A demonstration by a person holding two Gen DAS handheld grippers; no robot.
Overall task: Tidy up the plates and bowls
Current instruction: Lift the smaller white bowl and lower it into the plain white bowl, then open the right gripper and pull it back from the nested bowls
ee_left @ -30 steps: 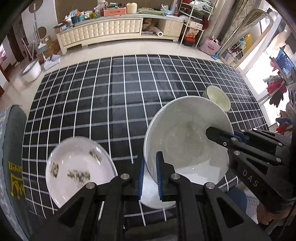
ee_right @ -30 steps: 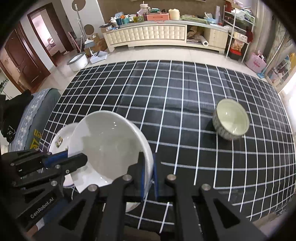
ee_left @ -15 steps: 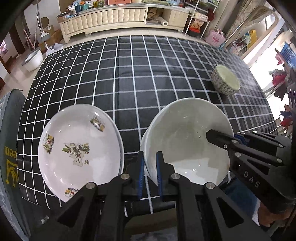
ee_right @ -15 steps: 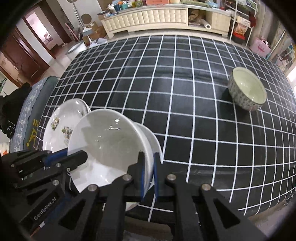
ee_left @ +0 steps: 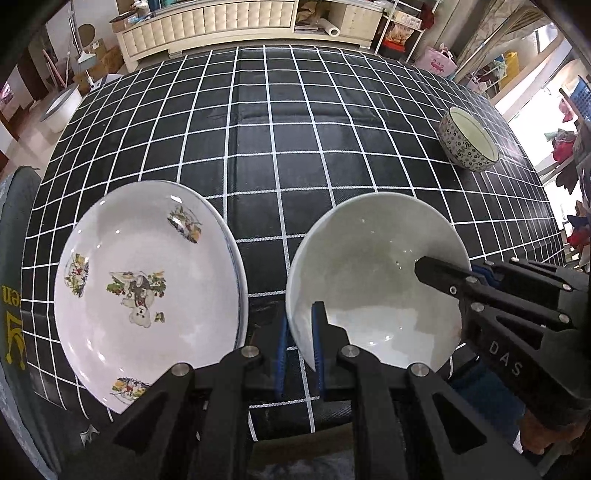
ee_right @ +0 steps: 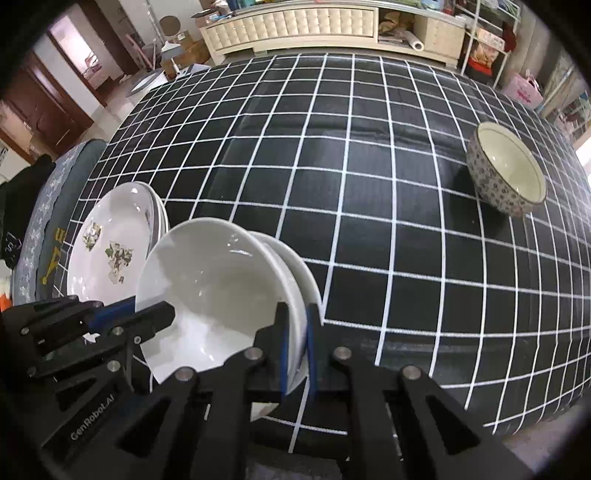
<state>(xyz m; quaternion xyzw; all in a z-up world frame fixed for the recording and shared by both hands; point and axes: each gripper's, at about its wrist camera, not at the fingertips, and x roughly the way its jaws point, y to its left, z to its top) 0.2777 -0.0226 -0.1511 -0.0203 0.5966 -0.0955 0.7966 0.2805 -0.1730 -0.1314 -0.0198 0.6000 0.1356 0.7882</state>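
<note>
A black tablecloth (ee_left: pixel 258 155) with a white grid covers the table, and a cream sideboard (ee_left: pixel 207 27) stands on the floor beyond it at twelve o'clock. We hold the plain white bowl (ee_left: pixel 373 273) by two grips: our left gripper (ee_left: pixel 300 339) is clenched on its near-left rim, and our right gripper (ee_right: pixel 295 345) is clenched on its right rim. In the right wrist view a second white dish (ee_right: pixel 299 273) sits directly beneath it. The picture-printed plates (ee_left: pixel 147 280) lie stacked at nine o'clock of the bowl, just beside it, and the small patterned bowl (ee_left: pixel 467 142) stands well apart at two o'clock.

Our worry is the narrow rim hold: glazed ware could slip from the blue pads if the two grippers pull unevenly. The bowl could also chip against the plate stack, being so near.

We read "DAS" on the right gripper's body in the left view, "GenRobot.AI" on the left gripper's body opposite, and partial yellow lettering "en" on a grey cushion (ee_left: pixel 11 295).
</note>
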